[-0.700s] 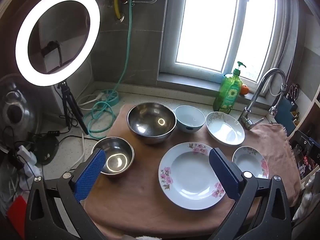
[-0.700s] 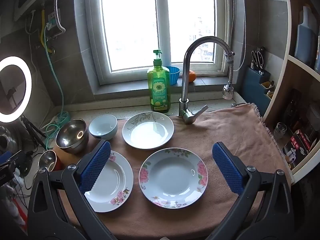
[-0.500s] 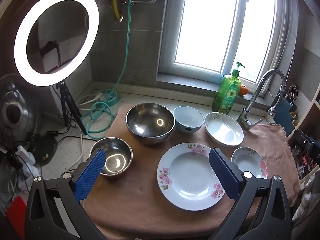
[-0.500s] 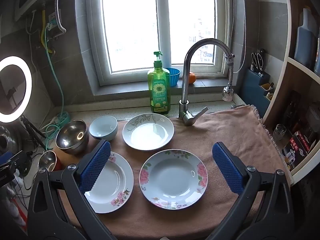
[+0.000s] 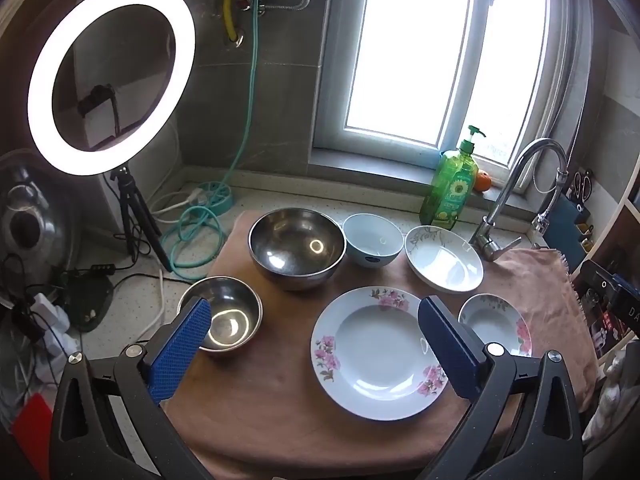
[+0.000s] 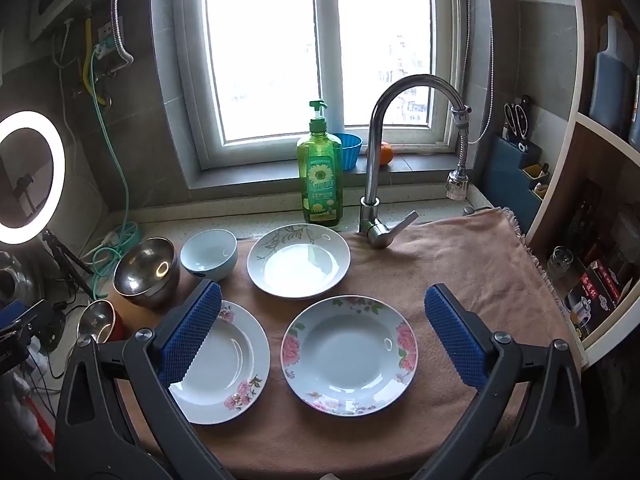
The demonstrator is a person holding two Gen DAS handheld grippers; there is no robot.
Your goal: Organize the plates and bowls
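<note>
Nearest us, our left gripper [image 5: 314, 344] and right gripper [image 6: 322, 334] hang with fingers wide, holding nothing. Below them on the brown cloth [image 6: 460, 264] lie two pink-flowered plates [image 6: 348, 350] [image 5: 376, 352] and a small steel bowl [image 5: 224, 312]. Farther back we see a big steel bowl [image 5: 296, 246], blue bowl [image 5: 372, 240] and leaf-patterned plate [image 6: 298, 260], then the soap bottle [image 6: 320, 184] and tap [image 6: 376, 152].

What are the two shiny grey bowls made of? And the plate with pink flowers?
The big bowl and the small bowl look like polished steel: grey, mirror-bright, with the ring light reflected inside. The plate with pink flowers looks like glazed ceramic or porcelain: smooth glossy white with printed flowers on the rim. It could also be hard plastic; looks alone cannot settle that.
</note>
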